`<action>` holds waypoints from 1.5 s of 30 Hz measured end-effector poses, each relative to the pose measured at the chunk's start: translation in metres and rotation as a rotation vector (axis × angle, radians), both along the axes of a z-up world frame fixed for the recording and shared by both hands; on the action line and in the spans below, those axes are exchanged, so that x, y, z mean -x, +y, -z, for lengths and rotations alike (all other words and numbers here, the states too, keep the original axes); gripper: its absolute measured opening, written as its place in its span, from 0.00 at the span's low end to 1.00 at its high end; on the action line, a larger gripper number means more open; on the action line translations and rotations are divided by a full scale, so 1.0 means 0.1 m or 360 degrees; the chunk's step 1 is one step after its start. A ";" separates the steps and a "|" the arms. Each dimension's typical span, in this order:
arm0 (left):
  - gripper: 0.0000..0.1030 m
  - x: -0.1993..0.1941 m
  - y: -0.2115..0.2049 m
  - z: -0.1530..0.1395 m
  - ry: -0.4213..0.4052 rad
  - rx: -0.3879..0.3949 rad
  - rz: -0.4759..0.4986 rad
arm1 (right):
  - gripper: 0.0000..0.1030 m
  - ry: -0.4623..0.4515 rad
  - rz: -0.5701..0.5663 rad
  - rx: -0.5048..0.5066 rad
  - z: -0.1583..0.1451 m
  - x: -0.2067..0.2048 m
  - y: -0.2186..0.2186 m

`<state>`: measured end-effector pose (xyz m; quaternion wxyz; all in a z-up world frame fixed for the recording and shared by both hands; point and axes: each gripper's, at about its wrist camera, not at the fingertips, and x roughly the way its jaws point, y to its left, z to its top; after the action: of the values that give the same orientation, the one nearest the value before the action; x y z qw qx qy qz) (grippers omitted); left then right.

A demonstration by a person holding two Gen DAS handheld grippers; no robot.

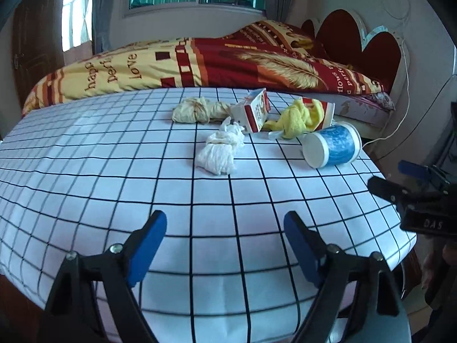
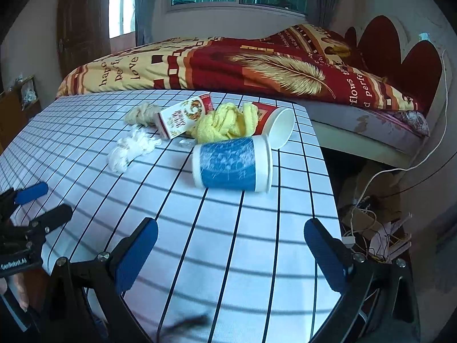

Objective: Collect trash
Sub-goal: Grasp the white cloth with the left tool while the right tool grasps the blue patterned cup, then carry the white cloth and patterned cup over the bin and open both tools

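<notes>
Trash lies on a checked tablecloth [image 1: 114,171] [image 2: 228,243]. A blue paper cup [image 1: 332,147] [image 2: 231,164] lies on its side. Behind it lie a red paper cup [image 1: 325,113] [image 2: 274,124], a yellow crumpled cloth [image 1: 300,120] [image 2: 225,124], a small carton [image 1: 254,110] [image 2: 184,117], a white crumpled tissue [image 1: 221,150] [image 2: 131,150] and a beige crumpled wad [image 1: 198,110] [image 2: 140,113]. My left gripper [image 1: 225,228] [image 2: 42,200] is open and empty near the table's front edge. My right gripper [image 2: 231,237] [image 1: 400,177] is open and empty, short of the blue cup.
A bed with a red and yellow quilt [image 1: 200,63] [image 2: 242,63] stands right behind the table. Cables and clutter [image 2: 377,228] lie on the floor past the table's right edge. A wooden door [image 2: 80,28] is at the back left.
</notes>
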<state>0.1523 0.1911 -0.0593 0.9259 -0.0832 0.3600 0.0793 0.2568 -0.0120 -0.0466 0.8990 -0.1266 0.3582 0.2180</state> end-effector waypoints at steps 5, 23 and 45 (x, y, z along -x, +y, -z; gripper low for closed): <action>0.82 -0.27 0.07 0.06 0.0017 -0.0006 0.0010 | 1.00 0.0033 -0.0007 -0.0019 0.09 -0.31 0.11; 0.64 -0.99 0.21 0.23 0.0136 0.0042 0.0062 | 0.92 0.0055 -0.0029 -0.0024 0.32 -0.85 0.40; 0.25 -0.60 -0.12 -0.14 0.0037 -0.0056 0.0121 | 0.85 -0.0017 -0.0007 -0.0073 0.01 -0.40 0.10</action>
<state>0.2126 0.1793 -0.0449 0.9253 -0.0522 0.3722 0.0513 0.2972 -0.0020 -0.0474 0.9031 -0.1077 0.3480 0.2275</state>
